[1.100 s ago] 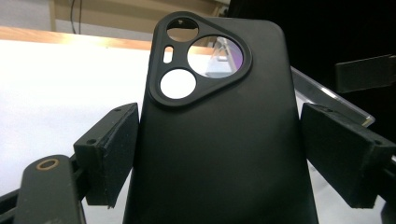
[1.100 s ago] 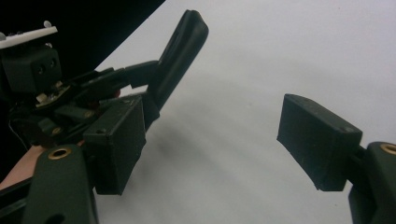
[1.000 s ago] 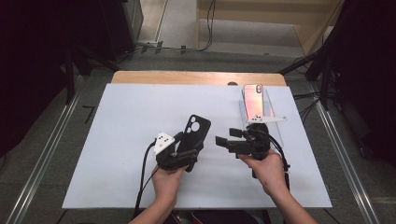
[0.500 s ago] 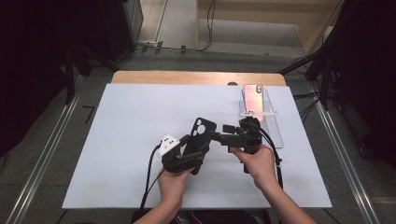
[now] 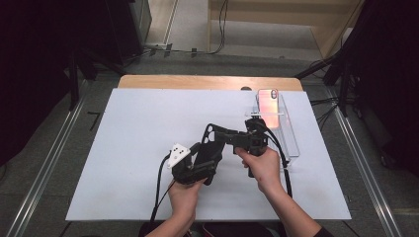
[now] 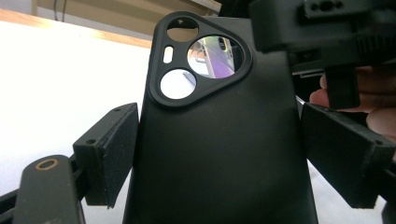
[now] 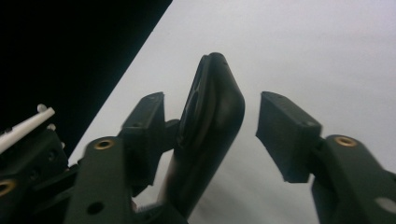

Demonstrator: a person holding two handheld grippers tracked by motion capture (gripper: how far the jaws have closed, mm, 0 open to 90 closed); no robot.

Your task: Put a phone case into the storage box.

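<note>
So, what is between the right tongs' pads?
The top of the black phone case, in the right gripper view; the right tongs have just been closing.

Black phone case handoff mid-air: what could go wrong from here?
The right claw has just been closing with the black phone case between its jaws, yet one pad stands off it: if the left claw lets go early, the case may drop. The bite is at the top edge, so it could twist.

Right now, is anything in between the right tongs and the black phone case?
No, nothing is in the way. The black phone case, held by the left tongs, already sits between the right tongs. Their jaws have just been closing: one touches its face, the other is still apart.
</note>
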